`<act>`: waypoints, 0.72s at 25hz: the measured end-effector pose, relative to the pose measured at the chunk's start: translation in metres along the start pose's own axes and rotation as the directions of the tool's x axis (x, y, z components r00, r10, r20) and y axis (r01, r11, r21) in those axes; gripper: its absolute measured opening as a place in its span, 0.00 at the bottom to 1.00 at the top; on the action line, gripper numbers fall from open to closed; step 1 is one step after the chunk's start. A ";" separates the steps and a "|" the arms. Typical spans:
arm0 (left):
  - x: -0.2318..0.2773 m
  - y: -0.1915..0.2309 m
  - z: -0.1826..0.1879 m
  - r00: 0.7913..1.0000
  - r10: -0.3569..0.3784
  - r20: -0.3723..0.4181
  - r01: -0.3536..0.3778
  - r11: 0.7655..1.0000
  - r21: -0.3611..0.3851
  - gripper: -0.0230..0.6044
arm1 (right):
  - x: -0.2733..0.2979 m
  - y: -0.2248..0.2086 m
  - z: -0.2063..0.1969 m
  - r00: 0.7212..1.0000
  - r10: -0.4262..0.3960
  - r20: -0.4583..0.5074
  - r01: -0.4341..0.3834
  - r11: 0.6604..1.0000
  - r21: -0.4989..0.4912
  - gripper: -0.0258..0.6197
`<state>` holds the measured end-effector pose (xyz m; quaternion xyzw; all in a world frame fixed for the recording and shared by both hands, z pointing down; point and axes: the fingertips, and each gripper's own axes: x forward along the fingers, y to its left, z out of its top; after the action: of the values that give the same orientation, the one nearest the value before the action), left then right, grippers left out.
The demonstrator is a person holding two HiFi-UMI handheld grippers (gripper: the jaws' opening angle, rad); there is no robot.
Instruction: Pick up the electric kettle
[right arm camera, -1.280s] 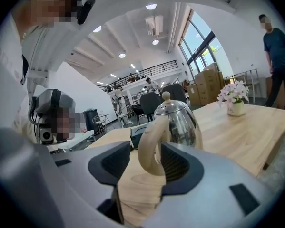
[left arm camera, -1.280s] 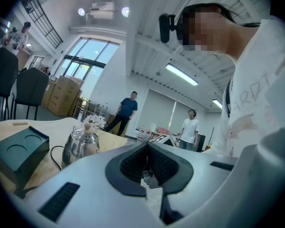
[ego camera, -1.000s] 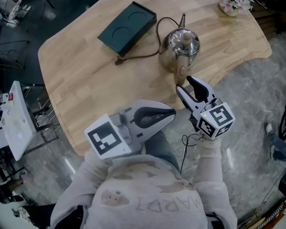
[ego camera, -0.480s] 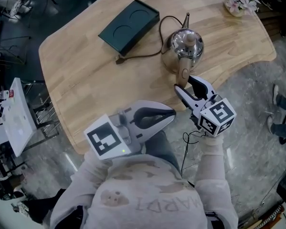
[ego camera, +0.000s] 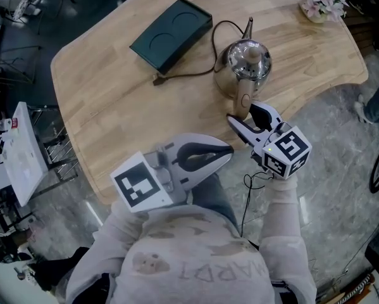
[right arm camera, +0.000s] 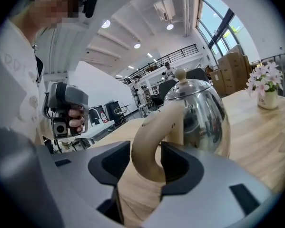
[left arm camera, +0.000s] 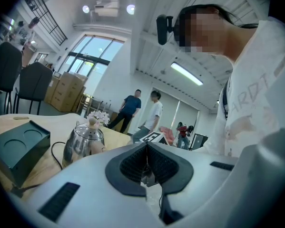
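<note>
Right gripper (ego camera: 243,114) and left gripper (ego camera: 228,151), seen as the pick-up is about to begin. The right gripper's jaws stand apart on either side of the kettle's handle (right arm camera: 147,141). In the right gripper view one pad lies against or just beside the handle and the other shows a gap, so no grasp is made yet. The left gripper is held back near the person's body, its jaws pressed together with nothing between them.

Kettle (ego camera: 243,65): upright on the wooden table (ego camera: 113,94), near the edge closest to the person, with its handle turned toward the right gripper and its spout (ego camera: 248,24) pointing away. A dark cord (ego camera: 195,73) runs from just beside the dark green box (ego camera: 170,35) toward the kettle, and its far end is hidden behind the kettle's body. A small pot of flowers (ego camera: 319,5) stands well apart at the far corner.

Handling, as a judgement: the polished metal body is rigid, rounded and probably slippery, so it is a poor place to grip. The pale curved handle is the right hold, taken at mid-arch where the pads can bear squarely. Any water inside, which cannot be seen, would add weight and tip the spout downward. A firm squeeze and a level lift are advisable. The cord may tether the kettle, and the knobbed lid (ego camera: 254,52) may be loose.
</note>
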<state>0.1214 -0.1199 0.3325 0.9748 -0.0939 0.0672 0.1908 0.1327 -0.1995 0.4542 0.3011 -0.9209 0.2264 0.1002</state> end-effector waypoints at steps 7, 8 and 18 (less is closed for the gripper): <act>0.001 0.003 0.000 1.000 0.007 0.000 -0.007 1.000 -0.004 0.06 | 0.008 0.003 -0.002 0.998 0.058 -0.034 -0.059 0.998 -0.024 0.33; 0.001 0.004 0.000 1.000 0.009 0.000 -0.009 1.000 -0.005 0.06 | 0.009 0.004 -0.002 0.997 0.064 -0.040 -0.066 0.997 -0.028 0.33; 0.000 0.010 -0.002 1.000 0.027 -0.002 -0.028 1.000 -0.014 0.06 | 0.019 0.009 -0.004 0.991 0.115 -0.067 -0.118 0.992 -0.041 0.33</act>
<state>0.1188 -0.1279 0.3381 0.9720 -0.1076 0.0703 0.1967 0.1122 -0.2009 0.4613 0.2369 -0.9380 0.2209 0.1230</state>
